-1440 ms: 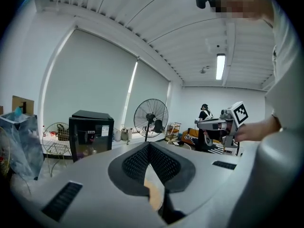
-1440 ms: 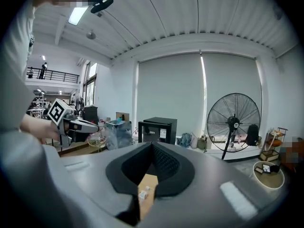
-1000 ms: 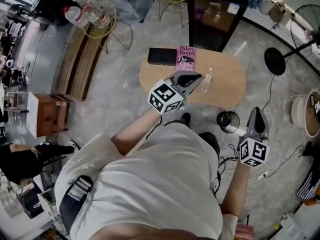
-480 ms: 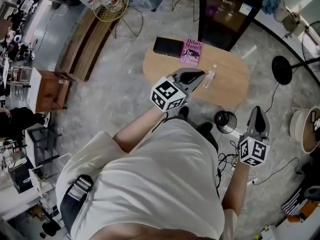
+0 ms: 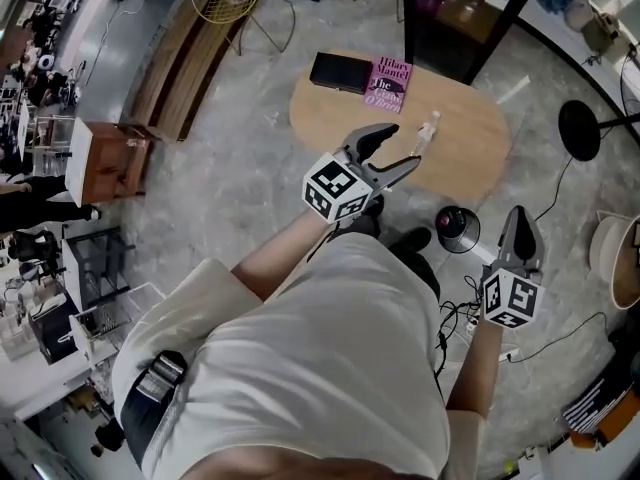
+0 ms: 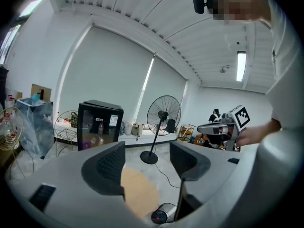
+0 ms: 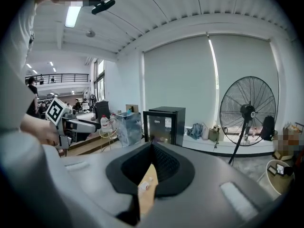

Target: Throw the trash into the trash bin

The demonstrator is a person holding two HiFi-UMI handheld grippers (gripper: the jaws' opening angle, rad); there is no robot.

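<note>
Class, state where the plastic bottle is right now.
In the head view, the bottle is on the oval wooden table, right of the pink book, near the table's middle.

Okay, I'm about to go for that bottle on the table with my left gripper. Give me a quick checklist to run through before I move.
1. Left gripper ready: ok, jaws opening, nothing between them.
2. Bottle free to grasp: ok, on the table, apart from the pink book.
3. Contact: not ok, jaws short of it, not touching.
4. Trash bin located: ok, on the floor beside the table.
5. Right gripper out of the way: ok, shut, empty, over the floor.
</note>
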